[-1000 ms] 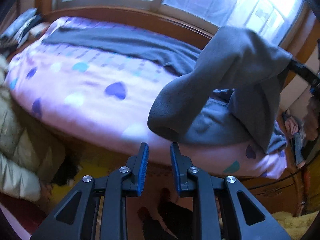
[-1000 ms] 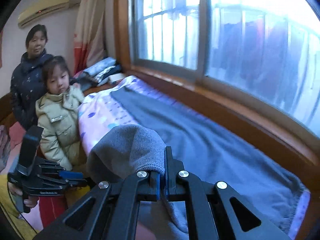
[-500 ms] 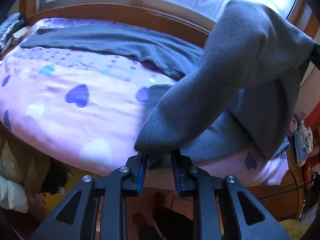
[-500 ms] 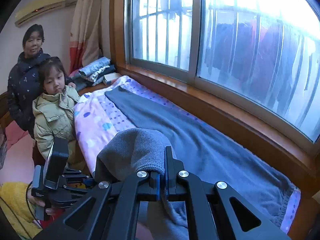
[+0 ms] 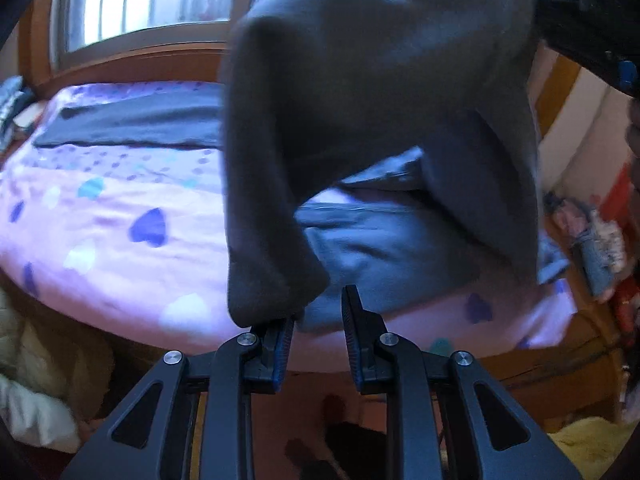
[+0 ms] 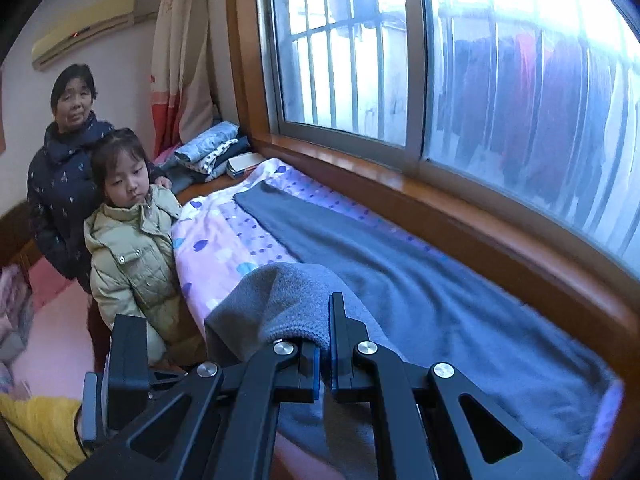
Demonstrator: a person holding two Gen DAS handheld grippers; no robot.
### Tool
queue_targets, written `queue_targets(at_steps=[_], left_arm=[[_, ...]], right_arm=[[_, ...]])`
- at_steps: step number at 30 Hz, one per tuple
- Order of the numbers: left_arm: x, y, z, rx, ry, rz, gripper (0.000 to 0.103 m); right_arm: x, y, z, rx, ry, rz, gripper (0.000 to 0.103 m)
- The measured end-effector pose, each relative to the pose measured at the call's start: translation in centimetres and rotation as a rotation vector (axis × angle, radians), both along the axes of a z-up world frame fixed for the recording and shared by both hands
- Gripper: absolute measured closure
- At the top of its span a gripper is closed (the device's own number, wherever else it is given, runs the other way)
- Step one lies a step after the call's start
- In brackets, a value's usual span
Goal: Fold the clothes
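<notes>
A grey fleece garment (image 5: 360, 80) hangs in the air over the bed, part of it still lying on the sheet (image 5: 384, 248). My right gripper (image 6: 325, 344) is shut on a bunched edge of the grey garment (image 6: 280, 300); in the left wrist view it shows at the top right (image 5: 580, 12). My left gripper (image 5: 318, 320) is open just under the garment's dangling end (image 5: 272, 280). That end drapes over the tip of the left finger and hides it. The gap between the fingers holds nothing.
The bed has a pink sheet with hearts (image 5: 120, 240) and a dark grey blanket (image 6: 400, 280) along the wooden window sill (image 6: 480, 220). Two people (image 6: 128, 240) stand at the bed's side. Folded clothes (image 6: 212, 152) lie at the far end.
The left gripper has closed in on the garment's hanging end, which now rests on its left finger. The right gripper has kept its hold, with the garment raised and nearer.
</notes>
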State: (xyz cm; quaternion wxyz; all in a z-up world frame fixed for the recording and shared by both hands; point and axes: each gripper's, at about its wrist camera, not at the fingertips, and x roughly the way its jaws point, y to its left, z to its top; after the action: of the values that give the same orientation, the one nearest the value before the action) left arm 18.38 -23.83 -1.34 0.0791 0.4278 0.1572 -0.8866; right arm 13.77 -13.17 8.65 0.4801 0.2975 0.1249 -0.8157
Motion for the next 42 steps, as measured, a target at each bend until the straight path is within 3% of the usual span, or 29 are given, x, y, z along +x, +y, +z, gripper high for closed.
queue_targets(at_steps=[2, 7, 20, 22, 24, 25, 29, 32, 34, 35, 37, 38, 40, 42], left_arm=[[0.1, -0.6, -0.3, -0.024, -0.027, 0.033, 0.08], [0.6, -2.8, -1.5, 0.034, -0.014, 0.112, 0.08], [-1.4, -2.1, -2.5, 0.273, 0.092, 0.027, 0.079], [-0.6, -1.5, -2.0, 0.268, 0.111, 0.016, 0.074], [0.1, -1.0, -1.7, 0.252, 0.128, 0.017, 0.057], [0.3, -0.8, -1.5, 0.241, 0.146, 0.016, 0.054], [-0.2, 0.4, -1.4, 0.148, 0.167, -0.007, 0.052], [-1.6, 1.3, -2.0, 0.055, 0.126, -0.012, 0.052], [-2.8, 1.3, -3.2, 0.044, 0.072, -0.006, 0.052], [-3.4, 1.2, -3.8, 0.052, 0.047, -0.002, 0.053], [-4.0, 0.9, -4.5, 0.053, 0.037, 0.027, 0.071], [-4.1, 0.8, -4.3, 0.046, 0.039, 0.033, 0.093], [-3.9, 0.1, -3.8, 0.066, 0.035, 0.045, 0.095], [-3.3, -1.4, -2.2, 0.007, 0.03, 0.109, 0.095]], right_arm=[[-0.4, 0.4, -0.4, -0.005, -0.012, -0.013, 0.099], [-2.0, 2.3, 0.2, -0.026, -0.021, -0.064, 0.099], [-3.3, 3.2, 0.5, 0.016, 0.01, -0.062, 0.099], [-3.7, 3.3, 0.5, 0.016, 0.005, -0.057, 0.099], [-4.2, 3.3, 0.5, 0.019, 0.003, -0.052, 0.099], [-4.3, 3.2, 0.5, 0.021, 0.002, -0.05, 0.099], [-4.6, 2.7, 0.1, 0.025, -0.007, -0.032, 0.099], [-4.6, 2.4, -0.2, 0.029, -0.015, -0.018, 0.099], [-4.4, 2.3, -0.2, 0.026, -0.023, -0.008, 0.099], [-4.3, 2.2, -0.2, 0.025, -0.024, -0.002, 0.099], [-4.0, 2.2, 0.1, 0.025, -0.014, 0.014, 0.099], [-3.9, 2.2, 0.3, 0.028, -0.004, 0.023, 0.099], [-3.8, 2.3, 0.6, 0.032, 0.016, 0.047, 0.099], [-3.8, 2.4, 1.0, 0.03, 0.031, 0.07, 0.099]])
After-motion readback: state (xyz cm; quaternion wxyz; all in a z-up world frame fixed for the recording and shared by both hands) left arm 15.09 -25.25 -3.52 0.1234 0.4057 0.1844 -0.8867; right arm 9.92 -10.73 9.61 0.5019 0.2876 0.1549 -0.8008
